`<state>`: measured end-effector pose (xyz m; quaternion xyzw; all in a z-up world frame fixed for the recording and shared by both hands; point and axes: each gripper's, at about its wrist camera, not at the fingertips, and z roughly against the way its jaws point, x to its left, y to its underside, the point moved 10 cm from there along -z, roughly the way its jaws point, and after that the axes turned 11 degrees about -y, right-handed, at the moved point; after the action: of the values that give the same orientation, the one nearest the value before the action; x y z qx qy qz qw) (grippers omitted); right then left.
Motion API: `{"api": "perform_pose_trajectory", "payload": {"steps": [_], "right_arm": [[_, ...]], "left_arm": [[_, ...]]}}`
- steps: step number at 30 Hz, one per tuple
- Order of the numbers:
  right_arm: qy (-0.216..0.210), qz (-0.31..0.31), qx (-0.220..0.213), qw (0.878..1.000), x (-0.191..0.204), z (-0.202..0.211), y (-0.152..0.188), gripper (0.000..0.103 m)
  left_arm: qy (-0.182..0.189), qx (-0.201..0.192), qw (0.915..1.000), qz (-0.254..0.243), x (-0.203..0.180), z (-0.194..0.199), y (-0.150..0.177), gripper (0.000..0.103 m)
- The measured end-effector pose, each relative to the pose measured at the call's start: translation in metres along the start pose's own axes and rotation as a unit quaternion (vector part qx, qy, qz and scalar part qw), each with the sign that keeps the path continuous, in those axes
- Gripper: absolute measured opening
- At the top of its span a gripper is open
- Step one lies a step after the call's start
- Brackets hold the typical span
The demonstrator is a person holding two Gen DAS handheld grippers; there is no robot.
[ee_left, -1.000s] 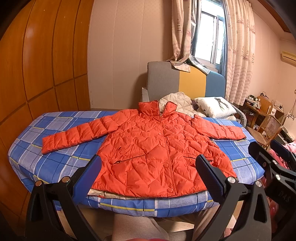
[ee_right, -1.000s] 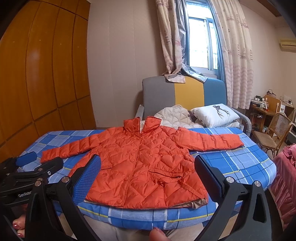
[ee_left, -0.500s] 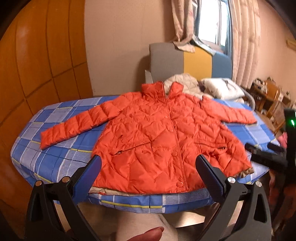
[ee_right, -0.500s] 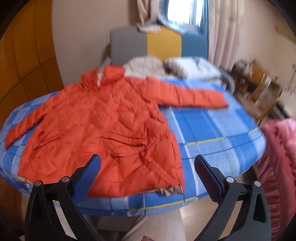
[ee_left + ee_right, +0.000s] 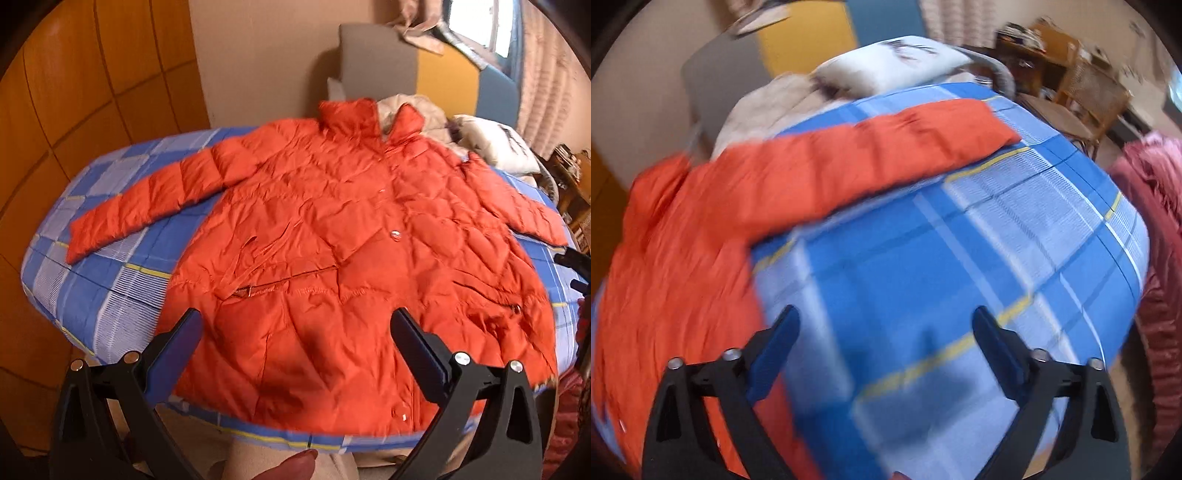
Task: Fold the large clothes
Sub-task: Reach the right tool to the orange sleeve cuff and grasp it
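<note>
Jacket (image 5: 332,258) lay spread flat on the checked bed (image 5: 923,277) as both claws came down closer than a second before — left gripper (image 5: 295,339) spread above the hem, right gripper (image 5: 886,332) narrowing on nothing — folding looked about to begin.

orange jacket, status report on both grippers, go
Left gripper open over the hem of the orange jacket. Right gripper closing, nothing between its jaws, over bare blue plaid sheet. Jacket flat, unfolded, sleeves out. Nothing in the way.
</note>
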<state>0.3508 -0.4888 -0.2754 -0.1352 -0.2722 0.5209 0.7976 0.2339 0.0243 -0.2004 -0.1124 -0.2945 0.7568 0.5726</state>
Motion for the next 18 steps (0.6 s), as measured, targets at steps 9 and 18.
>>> {"api": "perform_pose_trajectory", "payload": {"steps": [9, 18], "right_arm": [[-0.031, -0.157, -0.061, 0.985, -0.072, -0.038, -0.069, 0.072], [-0.041, -0.225, -0.092, 0.969, -0.106, -0.078, -0.117, 0.060]], "left_arm": [[0.022, 0.069, 0.9973, 0.014, -0.013, -0.061, -0.004, 0.101], [0.017, 0.105, 0.9938, 0.034, -0.009, -0.098, -0.009, 0.101]]}}
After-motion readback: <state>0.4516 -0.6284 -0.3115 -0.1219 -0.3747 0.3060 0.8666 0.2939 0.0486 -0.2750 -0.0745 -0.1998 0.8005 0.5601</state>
